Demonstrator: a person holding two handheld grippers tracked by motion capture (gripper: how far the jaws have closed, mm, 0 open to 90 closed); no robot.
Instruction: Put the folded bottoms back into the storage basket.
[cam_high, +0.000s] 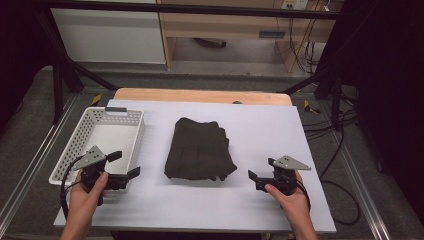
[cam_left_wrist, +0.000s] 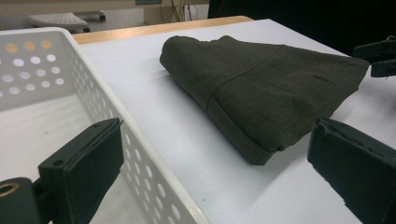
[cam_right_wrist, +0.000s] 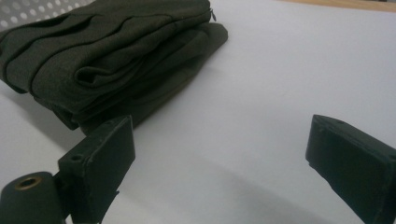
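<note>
- White sheeting (cam_high: 260, 135) is spread over a wooden table, whose bare far edge (cam_high: 200, 95) is seen beyond it; dark framing and grey floor are seen around the table.
- A folded dark garment (cam_high: 200, 150) is laid flat near the middle of the sheet, with its folded edges toward the near side and bare white surface on every side.
- A white perforated basket (cam_high: 82, 150) is set at the left edge of the sheet, apart from the garment, with a strip of bare sheet between them.
- The left gripper (cam_high: 127, 165) is held in the person's left hand (cam_high: 87, 192) at the basket's near right corner; in the left gripper view its jaws are seen spread wide across the basket's wall, with nothing between the pads.
- The right gripper (cam_high: 261, 168) is held in the right hand (cam_high: 290, 195) to the right of the garment, near its near right corner but apart from it; its jaws are spread wide over bare sheet, and nothing is gripped.
</note>
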